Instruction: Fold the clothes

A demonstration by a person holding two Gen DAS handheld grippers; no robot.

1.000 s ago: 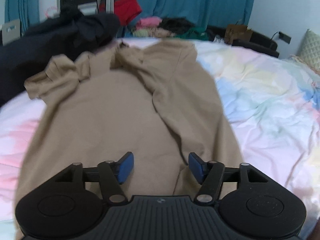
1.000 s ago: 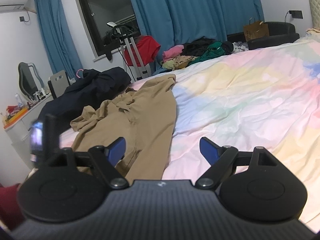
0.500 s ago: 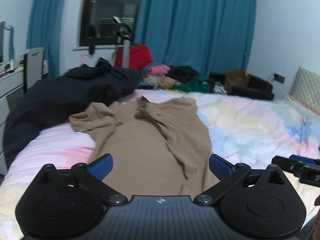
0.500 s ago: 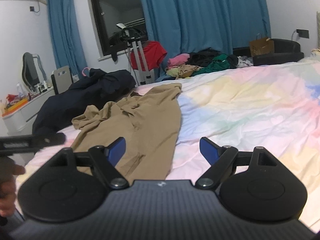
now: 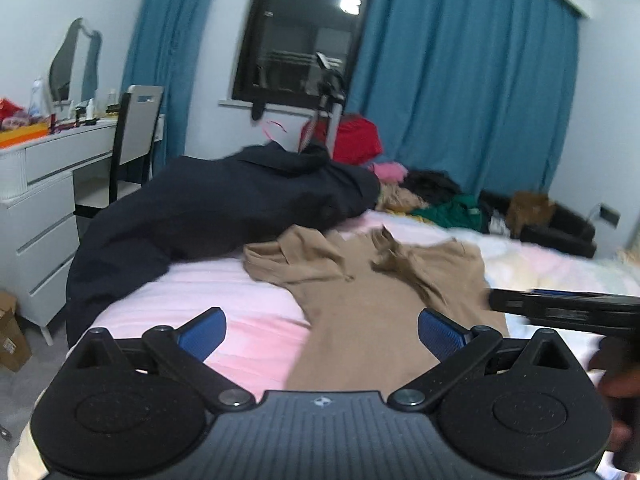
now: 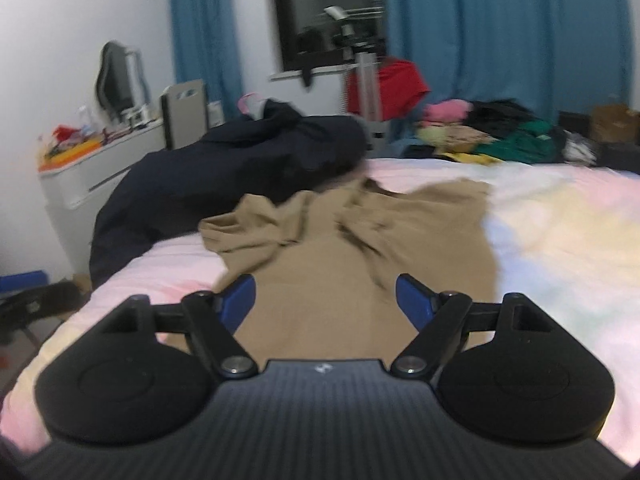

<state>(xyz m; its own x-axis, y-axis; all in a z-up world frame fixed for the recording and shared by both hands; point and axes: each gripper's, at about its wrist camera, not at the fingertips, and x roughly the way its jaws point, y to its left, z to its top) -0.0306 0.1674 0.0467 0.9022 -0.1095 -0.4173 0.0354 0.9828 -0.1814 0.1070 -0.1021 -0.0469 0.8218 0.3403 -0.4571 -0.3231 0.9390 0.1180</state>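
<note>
Hovering over the bed's near edge: left tongs (image 5: 322,330) gaping wide and gripping nothing; right tongs (image 6: 325,300) narrowing a little, also empty, likely lining up for a fresh hold. Lying just ahead at twelve o'clock on the pastel bed (image 6: 560,232): tan shirt (image 6: 332,280), sleeves crumpled inward, not yet squared. Sprawling beyond at ten o'clock: dark coat (image 5: 224,208), probably waiting its turn.

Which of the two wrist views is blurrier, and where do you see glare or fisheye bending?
Right wrist view: blurrier overall, the tan shirt and far clothes pile smeared. Left wrist view: sharper, though the right gripper crossing its edge is streaked; a lamp glares in the dark window; curtains and dresser bow outward, corners vignetted black.
</note>
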